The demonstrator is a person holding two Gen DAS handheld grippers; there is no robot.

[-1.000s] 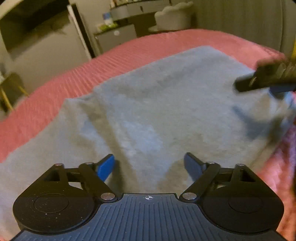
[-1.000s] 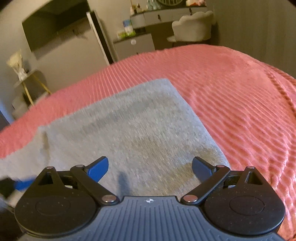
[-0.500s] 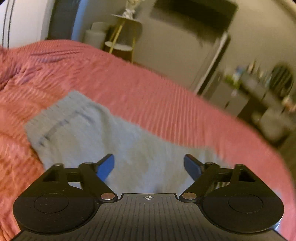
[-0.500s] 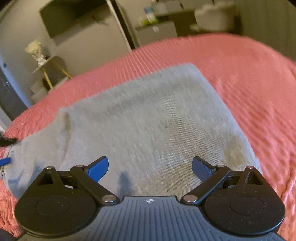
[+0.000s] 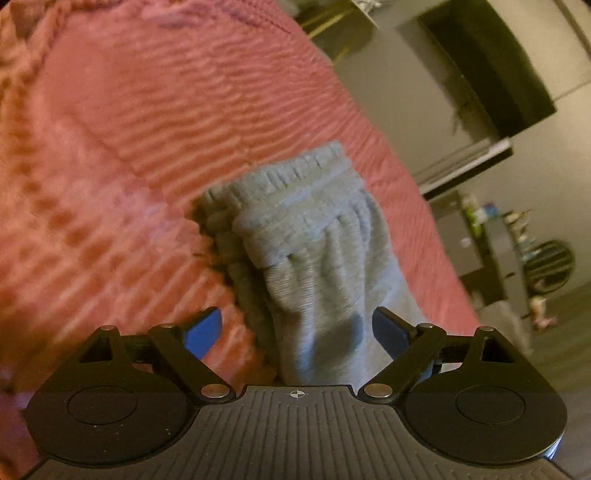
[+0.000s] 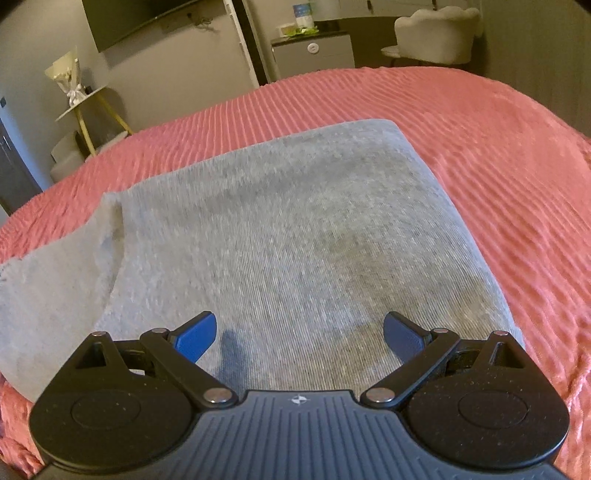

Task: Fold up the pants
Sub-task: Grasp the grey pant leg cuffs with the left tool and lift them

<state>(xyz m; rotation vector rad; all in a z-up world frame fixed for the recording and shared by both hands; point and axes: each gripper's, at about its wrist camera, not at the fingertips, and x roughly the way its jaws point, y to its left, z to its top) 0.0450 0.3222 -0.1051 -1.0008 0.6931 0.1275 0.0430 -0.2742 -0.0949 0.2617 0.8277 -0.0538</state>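
Grey knit pants lie on a pink ribbed bedspread (image 6: 480, 122). In the right wrist view the folded body of the pants (image 6: 288, 236) spreads flat, with a second layer stepping out at the left. My right gripper (image 6: 299, 332) is open and empty just above its near edge. In the left wrist view I see the gathered ribbed end of the pants (image 5: 295, 206) running toward me. My left gripper (image 5: 295, 328) is open and empty, its jaws either side of the near grey cloth.
The bedspread (image 5: 110, 147) fills the left of the left wrist view. Beyond the bed are a white chair (image 6: 436, 37), a grey cabinet (image 6: 314, 55), a gold-legged side table (image 6: 85, 110) and a wall screen (image 6: 133, 18).
My left gripper has swung left along the pants from the wide flat body to the gathered ribbed end. My right gripper has stayed over the folded body, shifting only slightly.
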